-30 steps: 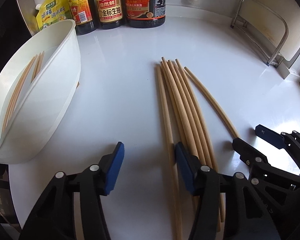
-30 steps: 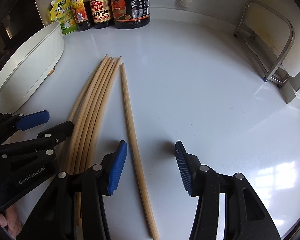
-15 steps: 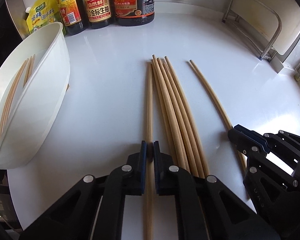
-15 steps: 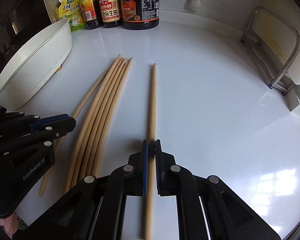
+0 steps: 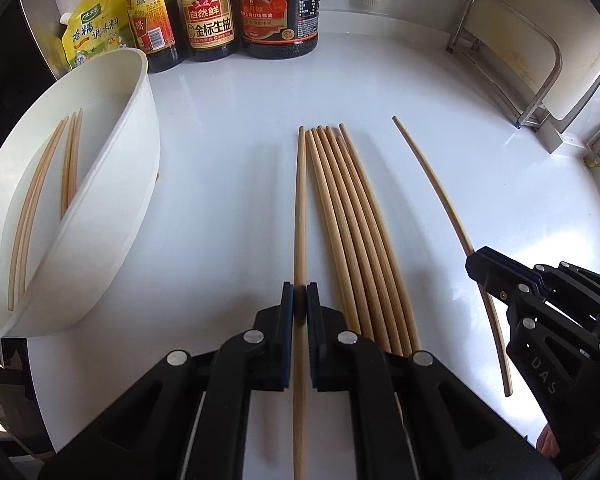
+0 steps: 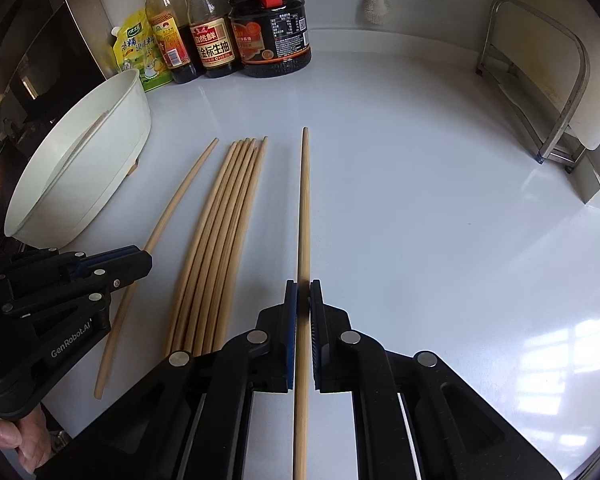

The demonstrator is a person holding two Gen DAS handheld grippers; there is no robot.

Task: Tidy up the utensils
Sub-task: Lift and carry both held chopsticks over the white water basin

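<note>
My left gripper [image 5: 300, 300] is shut on one wooden chopstick [image 5: 300, 200] that points straight ahead. My right gripper [image 6: 303, 298] is shut on another chopstick [image 6: 304, 200], also pointing ahead. Between them a bundle of several chopsticks [image 5: 352, 220] lies on the white counter, also visible in the right wrist view [image 6: 224, 232]. A white oval tub [image 5: 112, 200] at the left holds a few chopsticks [image 5: 40, 196]. The right gripper [image 5: 476, 262] and its chopstick [image 5: 432, 176] show in the left wrist view. The left gripper [image 6: 142, 258] and its chopstick [image 6: 176, 204] show in the right wrist view.
Sauce bottles [image 5: 208, 12] and a yellow seasoning pouch [image 5: 92, 32] stand along the back wall. A metal rack [image 5: 540, 72] stands at the right back, also in the right wrist view [image 6: 560, 92]. The white tub [image 6: 80, 168] sits left of the bundle.
Both grippers were open a second ago, then each shut on a single chopstick. Since then both have pulled their chopsticks slightly away from the bundle.
</note>
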